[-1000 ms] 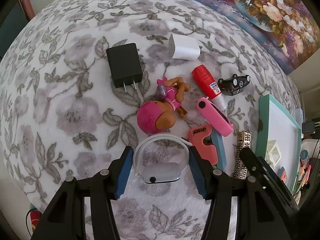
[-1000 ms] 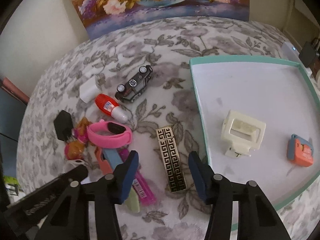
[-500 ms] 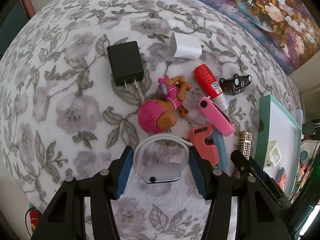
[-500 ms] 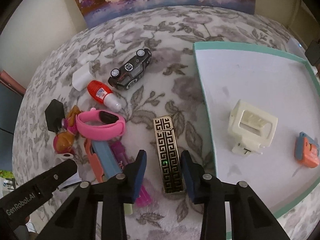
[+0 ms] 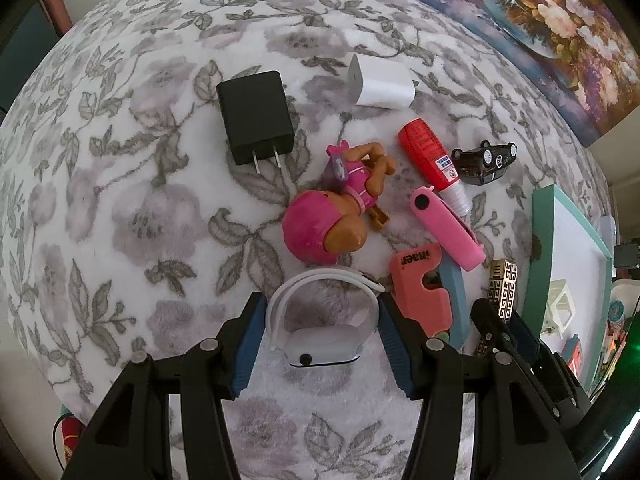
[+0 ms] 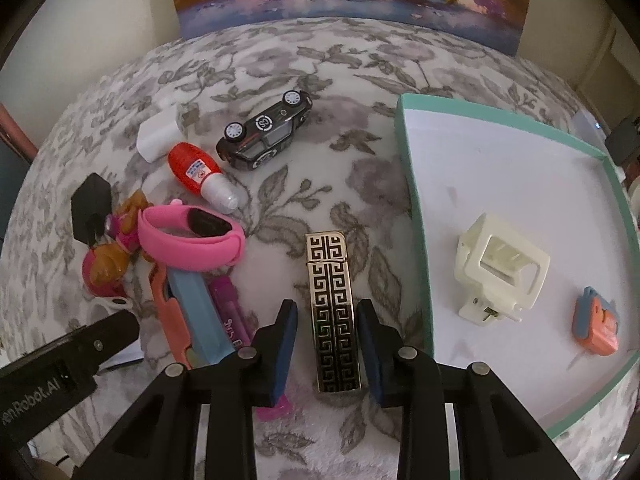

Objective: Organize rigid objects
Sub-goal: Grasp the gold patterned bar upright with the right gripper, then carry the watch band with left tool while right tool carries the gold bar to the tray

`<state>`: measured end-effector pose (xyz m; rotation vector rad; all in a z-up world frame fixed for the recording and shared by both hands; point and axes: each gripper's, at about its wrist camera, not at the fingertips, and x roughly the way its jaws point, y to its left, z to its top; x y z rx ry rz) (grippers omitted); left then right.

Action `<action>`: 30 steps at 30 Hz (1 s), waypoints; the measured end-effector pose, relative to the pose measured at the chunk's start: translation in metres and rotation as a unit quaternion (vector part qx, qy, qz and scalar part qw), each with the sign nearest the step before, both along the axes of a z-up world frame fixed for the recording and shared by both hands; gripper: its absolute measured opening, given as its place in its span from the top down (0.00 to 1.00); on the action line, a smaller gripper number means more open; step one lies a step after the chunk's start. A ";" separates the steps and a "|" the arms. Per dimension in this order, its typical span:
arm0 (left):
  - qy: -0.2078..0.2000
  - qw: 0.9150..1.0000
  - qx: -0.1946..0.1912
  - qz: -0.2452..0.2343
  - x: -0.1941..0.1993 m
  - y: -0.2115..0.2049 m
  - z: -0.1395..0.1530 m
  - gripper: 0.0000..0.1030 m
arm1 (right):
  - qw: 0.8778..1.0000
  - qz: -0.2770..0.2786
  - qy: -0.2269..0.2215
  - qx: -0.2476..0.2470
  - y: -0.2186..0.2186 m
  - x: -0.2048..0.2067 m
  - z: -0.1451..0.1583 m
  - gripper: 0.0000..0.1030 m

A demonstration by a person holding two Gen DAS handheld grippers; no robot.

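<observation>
My left gripper (image 5: 320, 312) is open around a white smart band (image 5: 320, 344) lying on the floral blanket, one finger on each side. My right gripper (image 6: 327, 320) is open and straddles a gold and black patterned lighter (image 6: 332, 312), with small gaps on both sides. The lighter also shows in the left wrist view (image 5: 502, 284). A teal-rimmed white tray (image 6: 412, 208) lies to the right and holds a cream clip (image 6: 500, 268) and a small orange and blue toy (image 6: 598, 328).
Loose on the blanket are a pink band (image 6: 192, 240), a black toy car (image 6: 266, 136), a red glue bottle (image 6: 200, 176), a pink doll (image 5: 332, 216), a black charger (image 5: 256, 116), a white adapter (image 5: 382, 84) and an orange and blue cutter (image 5: 424, 296).
My right gripper moved forward over the lighter and its jaws narrowed around it. The left gripper has stayed around the white band.
</observation>
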<state>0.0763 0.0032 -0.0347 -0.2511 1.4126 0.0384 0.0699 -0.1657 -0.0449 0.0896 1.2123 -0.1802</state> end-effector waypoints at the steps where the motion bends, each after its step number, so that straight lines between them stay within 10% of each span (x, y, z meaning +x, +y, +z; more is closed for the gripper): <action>1: 0.000 1.000 0.002 -0.001 0.000 0.000 -0.001 0.44 | 1.000 0.002 0.000 -0.004 0.002 0.000 -0.001 0.67; 30: -0.068 0.997 0.031 -0.023 0.001 -0.025 0.034 0.44 | 0.998 -0.031 -0.025 0.047 -0.020 -0.006 0.021 0.78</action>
